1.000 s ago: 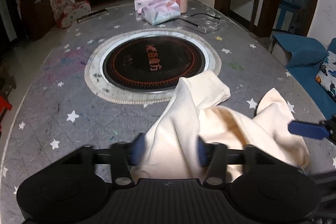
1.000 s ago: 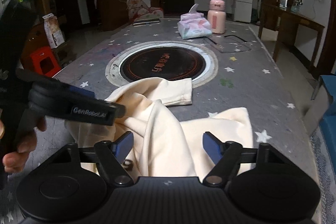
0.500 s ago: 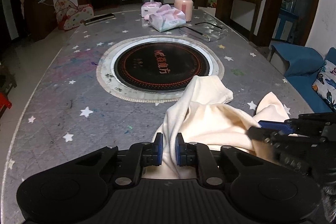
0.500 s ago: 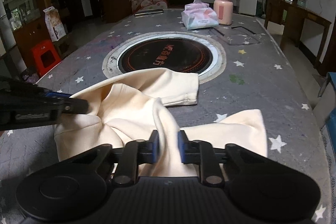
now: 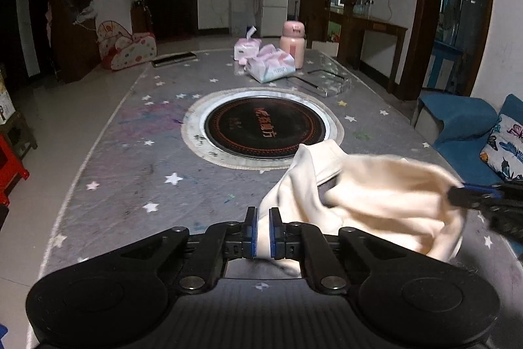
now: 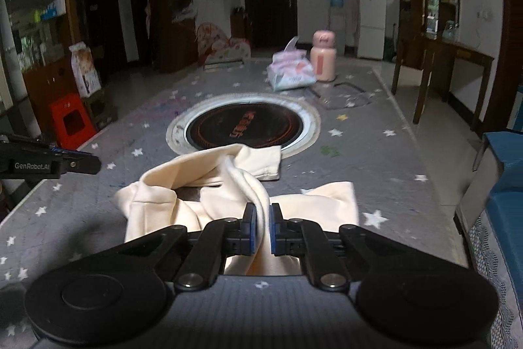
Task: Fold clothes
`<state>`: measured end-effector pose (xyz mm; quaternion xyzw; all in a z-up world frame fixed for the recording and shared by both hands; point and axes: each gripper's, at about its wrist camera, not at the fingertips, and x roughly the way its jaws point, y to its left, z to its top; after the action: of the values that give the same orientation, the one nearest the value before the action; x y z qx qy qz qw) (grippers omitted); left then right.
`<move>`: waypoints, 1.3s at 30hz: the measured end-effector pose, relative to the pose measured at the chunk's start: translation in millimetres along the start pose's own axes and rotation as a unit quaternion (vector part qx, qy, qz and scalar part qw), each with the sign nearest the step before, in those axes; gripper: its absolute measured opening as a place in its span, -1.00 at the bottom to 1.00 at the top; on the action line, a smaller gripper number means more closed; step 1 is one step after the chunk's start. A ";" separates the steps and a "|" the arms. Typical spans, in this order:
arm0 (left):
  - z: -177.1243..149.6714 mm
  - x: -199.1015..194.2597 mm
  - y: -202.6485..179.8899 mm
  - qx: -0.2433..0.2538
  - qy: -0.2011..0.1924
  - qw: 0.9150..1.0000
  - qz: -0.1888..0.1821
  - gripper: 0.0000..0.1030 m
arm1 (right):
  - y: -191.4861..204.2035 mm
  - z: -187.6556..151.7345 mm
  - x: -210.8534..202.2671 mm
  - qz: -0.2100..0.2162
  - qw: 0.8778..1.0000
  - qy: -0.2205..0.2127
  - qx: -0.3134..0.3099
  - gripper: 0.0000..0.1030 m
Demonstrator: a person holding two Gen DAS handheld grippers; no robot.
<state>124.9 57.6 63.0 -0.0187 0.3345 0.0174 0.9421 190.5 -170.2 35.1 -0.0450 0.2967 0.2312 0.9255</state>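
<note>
A cream garment (image 5: 376, 198) lies bunched on the grey star-patterned table (image 5: 130, 179), in front of the round black hotplate (image 5: 264, 130). My left gripper (image 5: 261, 233) is shut on an edge of the garment and lifts it off the table. The garment also shows in the right wrist view (image 6: 228, 195), with a sleeve (image 6: 258, 162) reaching toward the hotplate. My right gripper (image 6: 261, 229) is shut on a fold of it. The right gripper shows in the left wrist view (image 5: 474, 197) at the garment's right end. The left gripper shows at the left of the right wrist view (image 6: 81, 164).
At the table's far end stand tissue packs (image 5: 271, 64), a pink flask (image 5: 293, 44) and a clear tray (image 5: 327, 80). A blue sofa (image 5: 464, 123) is to the right, a red stool (image 6: 72, 120) to the left. The table's edges run close on both sides.
Both grippers were open around the cloth a second ago; both have shut on it and risen. The garment has been lifted and stretched between them.
</note>
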 end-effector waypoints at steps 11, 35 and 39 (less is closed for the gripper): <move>-39.7 -42.3 23.8 -0.004 0.008 1.000 0.009 -0.83 | -21.0 -40.3 -93.4 -0.035 0.999 -0.017 0.026 -0.92; 27.2 98.1 -51.2 0.060 0.049 0.997 0.023 0.16 | -2.7 -55.9 -22.9 -0.008 0.998 0.065 -0.003 0.09; 22.7 120.0 -48.9 0.055 0.081 0.995 0.018 -0.63 | 8.2 -56.4 0.6 -0.002 0.997 0.077 -0.026 0.12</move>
<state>234.5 12.2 6.0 0.0377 0.4104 0.0148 0.9110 157.4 -175.1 -11.0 -0.0871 0.3613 0.2331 0.8986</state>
